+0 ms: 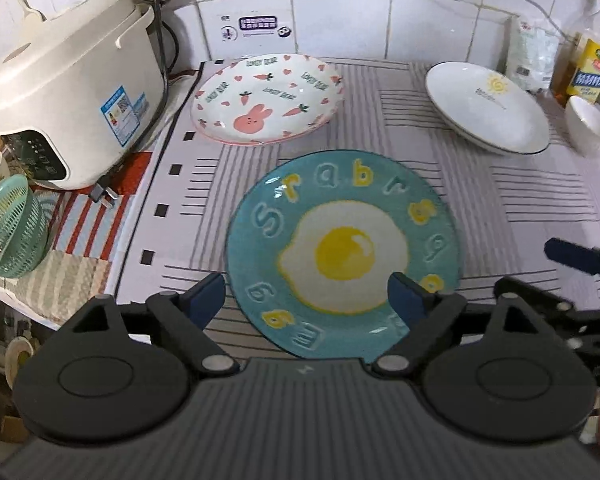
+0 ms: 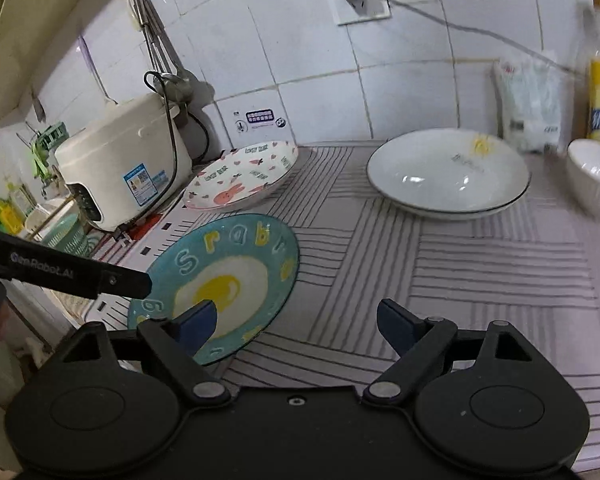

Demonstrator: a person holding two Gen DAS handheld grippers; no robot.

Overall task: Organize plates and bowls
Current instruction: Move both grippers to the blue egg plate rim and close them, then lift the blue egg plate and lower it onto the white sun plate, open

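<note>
Striped mat (image 1: 380,92) is covering the counter under everything; rice cooker (image 1: 72,92) is sitting far off to the left gripper's left, against the tiles

Plates, largest first: white plate with sun mark (image 1: 486,106) is lying ahead and to the right of the left gripper, near the bottles; bunny plate (image 1: 266,100) is lying straight ahead at the back; blue egg plate (image 1: 342,252) is lying flat right under the tool, its near rim between the fingers. Small white bowl (image 2: 594,176) is standing beyond the right gripper's right finger

Left gripper (image 1: 306,300) is standing wide, holding nothing, pads not touching the rim. Right gripper (image 2: 296,326) is likewise spread wide and empty, the egg plate under its left finger only

Likely step: picking up the egg plate to stack it. Doing it well means getting one finger under the near rim and one on top, pinching at the edge, not the glazed centre, which looks slippery; lifting level; keeping the right tool clear of the left
</note>
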